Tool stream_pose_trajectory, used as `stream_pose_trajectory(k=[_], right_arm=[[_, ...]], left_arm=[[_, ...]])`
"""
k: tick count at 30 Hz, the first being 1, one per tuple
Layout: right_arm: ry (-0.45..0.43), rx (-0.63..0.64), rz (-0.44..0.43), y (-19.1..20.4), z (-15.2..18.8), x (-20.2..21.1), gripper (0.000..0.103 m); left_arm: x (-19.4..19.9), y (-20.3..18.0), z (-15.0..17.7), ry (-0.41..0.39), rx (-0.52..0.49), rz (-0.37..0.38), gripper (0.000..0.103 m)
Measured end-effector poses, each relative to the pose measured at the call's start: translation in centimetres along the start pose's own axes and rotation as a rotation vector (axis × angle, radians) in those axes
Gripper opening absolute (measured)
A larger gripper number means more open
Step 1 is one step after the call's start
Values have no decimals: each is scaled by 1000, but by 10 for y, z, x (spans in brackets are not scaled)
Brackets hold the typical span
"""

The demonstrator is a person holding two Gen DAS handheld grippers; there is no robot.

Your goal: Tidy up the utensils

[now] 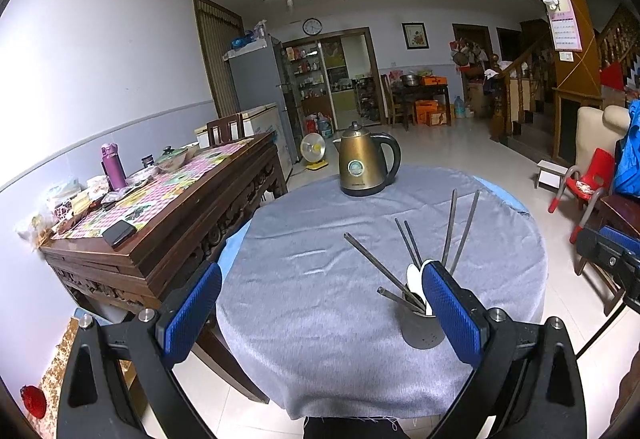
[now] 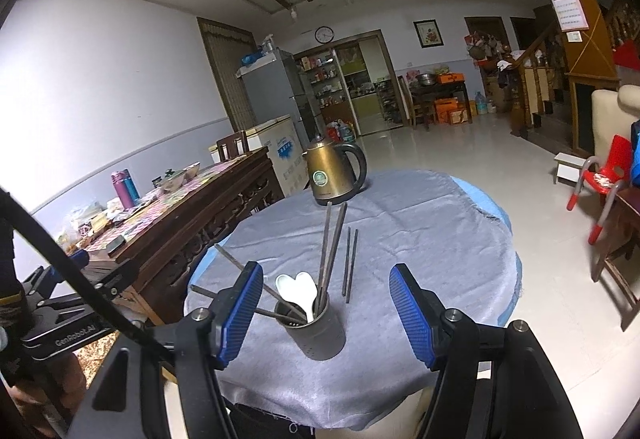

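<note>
A dark metal utensil holder (image 2: 318, 335) stands near the front of the round table's grey cloth (image 2: 420, 239). It holds two white spoons (image 2: 298, 289) and several metal chopsticks (image 2: 330, 243). One chopstick pair (image 2: 349, 263) lies on the cloth just right of it. My right gripper (image 2: 326, 315) is open; the holder shows between its blue pads (image 2: 410, 313), touching neither. My left gripper (image 1: 320, 315) is open and empty, with the holder (image 1: 420, 333) partly hidden behind its right finger (image 1: 452, 313).
A bronze electric kettle (image 1: 366, 167) stands at the table's far edge. A dark wooden sideboard (image 1: 168, 223) crowded with bottles and bowls runs along the left. A red child's chair (image 2: 600, 183) stands on the tiled floor to the right.
</note>
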State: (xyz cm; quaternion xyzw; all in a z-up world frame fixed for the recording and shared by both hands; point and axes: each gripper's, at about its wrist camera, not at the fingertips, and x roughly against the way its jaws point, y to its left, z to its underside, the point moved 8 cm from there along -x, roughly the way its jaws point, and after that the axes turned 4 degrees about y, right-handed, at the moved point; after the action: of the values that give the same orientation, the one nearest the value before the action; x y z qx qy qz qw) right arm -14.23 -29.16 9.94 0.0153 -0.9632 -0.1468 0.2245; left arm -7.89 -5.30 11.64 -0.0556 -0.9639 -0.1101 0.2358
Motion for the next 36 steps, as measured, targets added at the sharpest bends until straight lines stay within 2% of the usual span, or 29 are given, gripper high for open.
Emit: stream_pose_trajectory(k=[36], right_arm=[[67,4,-44,25,22,-14,70]], left_arm=[[-5,3,11,32,1,-12,100]])
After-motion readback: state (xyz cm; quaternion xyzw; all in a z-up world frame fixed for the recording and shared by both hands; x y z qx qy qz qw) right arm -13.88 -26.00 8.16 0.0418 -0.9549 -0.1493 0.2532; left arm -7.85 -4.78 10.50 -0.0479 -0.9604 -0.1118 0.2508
